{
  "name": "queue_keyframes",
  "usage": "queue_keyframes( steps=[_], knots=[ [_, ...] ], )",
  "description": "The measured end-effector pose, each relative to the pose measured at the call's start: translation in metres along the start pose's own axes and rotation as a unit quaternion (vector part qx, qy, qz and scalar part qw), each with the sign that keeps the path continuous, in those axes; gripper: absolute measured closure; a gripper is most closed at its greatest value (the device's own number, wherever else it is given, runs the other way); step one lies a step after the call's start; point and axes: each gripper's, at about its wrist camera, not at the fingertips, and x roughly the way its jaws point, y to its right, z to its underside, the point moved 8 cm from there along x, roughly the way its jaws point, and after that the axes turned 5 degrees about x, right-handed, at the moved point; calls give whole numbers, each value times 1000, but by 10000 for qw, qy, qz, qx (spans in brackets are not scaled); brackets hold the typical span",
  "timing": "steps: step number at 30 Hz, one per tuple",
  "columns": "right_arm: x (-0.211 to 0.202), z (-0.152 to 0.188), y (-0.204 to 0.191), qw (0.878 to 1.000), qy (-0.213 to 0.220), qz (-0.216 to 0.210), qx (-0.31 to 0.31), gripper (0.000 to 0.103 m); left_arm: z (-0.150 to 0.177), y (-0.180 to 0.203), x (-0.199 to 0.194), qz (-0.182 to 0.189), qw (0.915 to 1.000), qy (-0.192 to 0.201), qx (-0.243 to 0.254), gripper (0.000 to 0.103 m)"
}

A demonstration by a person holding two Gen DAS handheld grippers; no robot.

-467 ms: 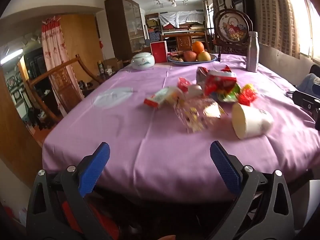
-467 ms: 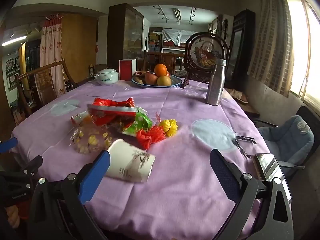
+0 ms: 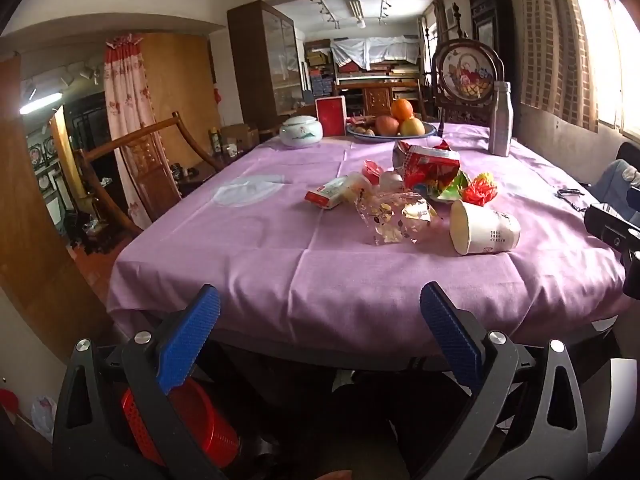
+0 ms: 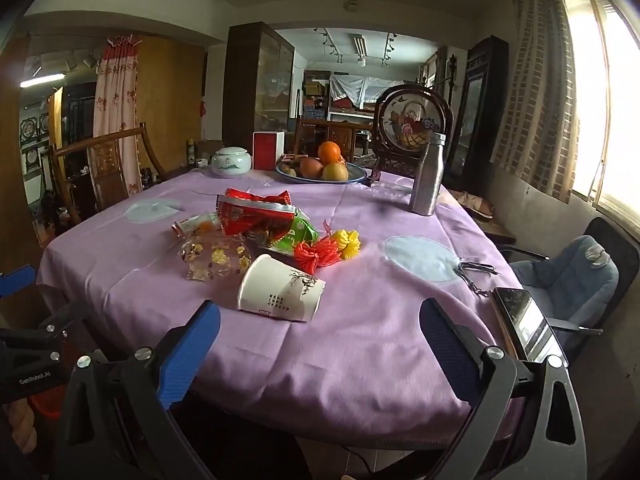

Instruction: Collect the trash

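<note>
Both claws gape empty; paper cup (image 4: 280, 294) lies sideways, mouth toward left claw (image 3: 320, 346).

A fruit bowl (image 4: 322, 171), steel bottle (image 4: 428, 174), phone (image 4: 526, 326) and perhaps keys (image 4: 476, 276) sit on the purple tablecloth (image 4: 360, 340).

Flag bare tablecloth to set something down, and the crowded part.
Free: the near strip between the table edge and paper cup; the left side around the pale patch. Crowded: the wrapper pile mid-table; keys and phone crowd the right edge.
</note>
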Motion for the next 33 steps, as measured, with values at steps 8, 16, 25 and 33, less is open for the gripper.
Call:
queue_keyframes(
  steps=[8, 16, 25, 33],
  knots=[
    [-7, 2, -2, 10000, -34, -60, -17, 6, 4, -4, -5, -108, 9998, -179, -63, 7],
    [1, 8, -9, 9998, -150, -116, -67, 6, 7, -2, 2, -209, 9995, -251, -30, 7],
    [9, 13, -15, 9994, -256, -213, -84, 6, 10, -1, 6, -299, 9991, -306, -19, 6],
    [12, 14, -17, 9992, -292, -247, -90, 6, 11, 0, 7, -329, 9989, -320, 7, 7]
  ],
)
